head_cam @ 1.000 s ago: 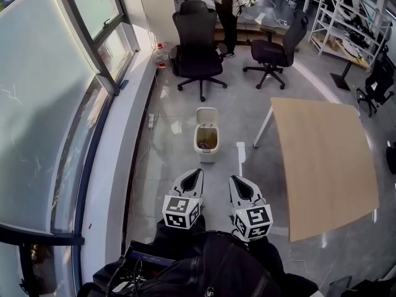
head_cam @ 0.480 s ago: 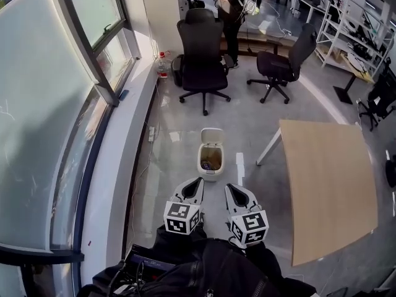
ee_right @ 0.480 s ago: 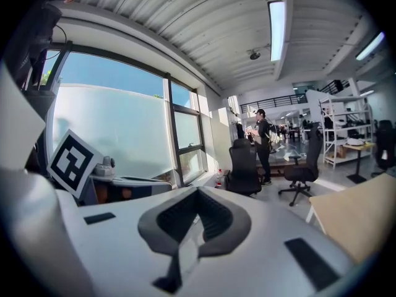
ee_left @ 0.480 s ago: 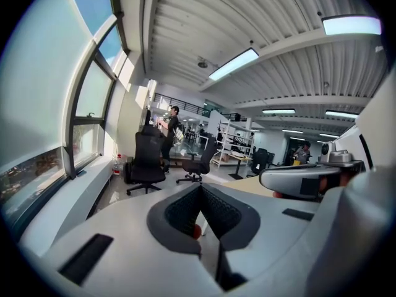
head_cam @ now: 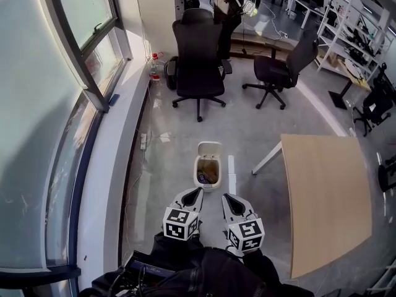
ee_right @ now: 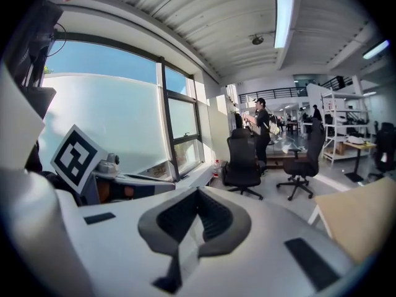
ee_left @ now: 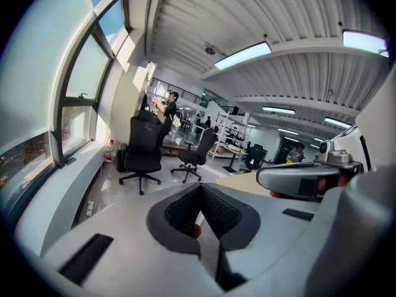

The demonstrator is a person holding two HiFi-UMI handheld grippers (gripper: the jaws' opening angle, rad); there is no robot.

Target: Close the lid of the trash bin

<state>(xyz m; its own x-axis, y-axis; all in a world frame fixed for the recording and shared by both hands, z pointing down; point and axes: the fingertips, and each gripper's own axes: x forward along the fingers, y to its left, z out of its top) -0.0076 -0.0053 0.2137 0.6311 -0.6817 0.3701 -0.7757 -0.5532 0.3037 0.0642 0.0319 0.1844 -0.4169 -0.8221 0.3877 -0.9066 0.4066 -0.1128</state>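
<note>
Small white plastic trash bin (head_cam: 197, 167) stands on the grey floor just ahead of both gripper tips, its lid (head_cam: 208, 147) tipped up and open. Nothing lies between. A pale wooden table (head_cam: 325, 197) is off to the right gripper's right. Two black office chairs (head_cam: 198, 60) are well beyond the bin. Left gripper (head_cam: 195, 192) and right gripper (head_cam: 225, 197) are held low, side by side, both pointing at the bin. Each pair of jaws is pressed together, empty.

Glossy grey floor (head_cam: 247, 122), matt wood table (head_cam: 328, 190), white plastic bin (head_cam: 198, 171)
</note>
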